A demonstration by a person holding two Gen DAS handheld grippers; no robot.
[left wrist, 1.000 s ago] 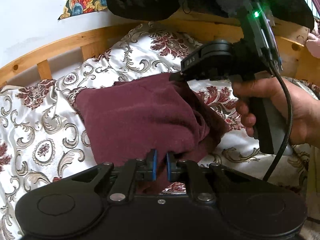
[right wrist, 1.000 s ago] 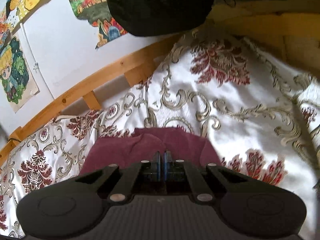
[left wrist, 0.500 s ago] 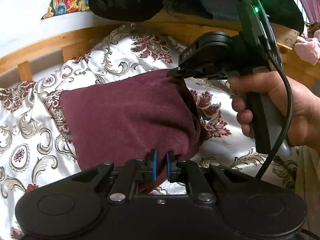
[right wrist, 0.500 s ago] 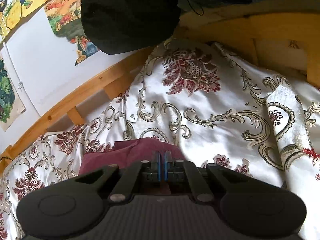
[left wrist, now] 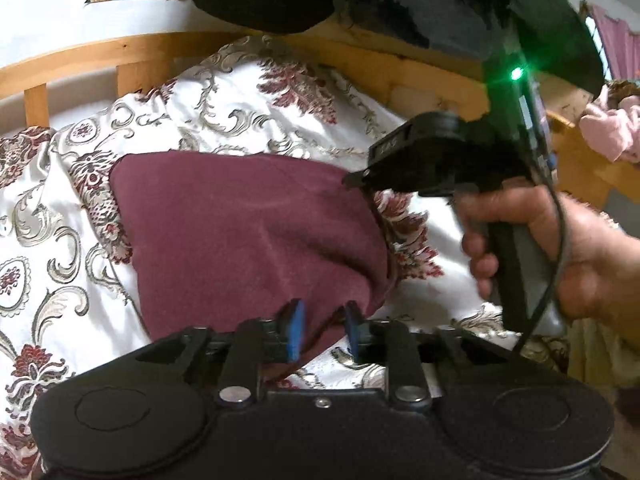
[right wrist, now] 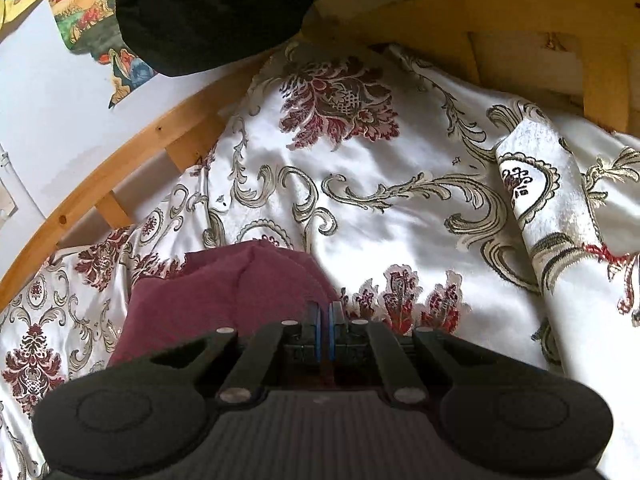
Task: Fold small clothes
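A maroon cloth [left wrist: 248, 232] lies folded on the patterned bedspread [left wrist: 60, 208]. My left gripper [left wrist: 322, 328] is at its near right corner; the jaws stand apart with the cloth's edge loose between them. My right gripper [left wrist: 352, 181], seen in the left wrist view, is at the cloth's far right corner. In the right wrist view the right gripper [right wrist: 324, 334] has its jaws nearly together on the cloth [right wrist: 224, 292].
A wooden bed rail [left wrist: 100, 56] runs along the far side by a white wall. A dark garment [right wrist: 208, 12] hangs above. A rolled fold of bedspread [right wrist: 560, 216] lies at the right. Pink cloth [left wrist: 612, 128] sits at the far right.
My left gripper's jaws have opened and let go of the cloth's near corner. The cloth has settled flatter on the bed. My right gripper has stayed shut on the far corner.
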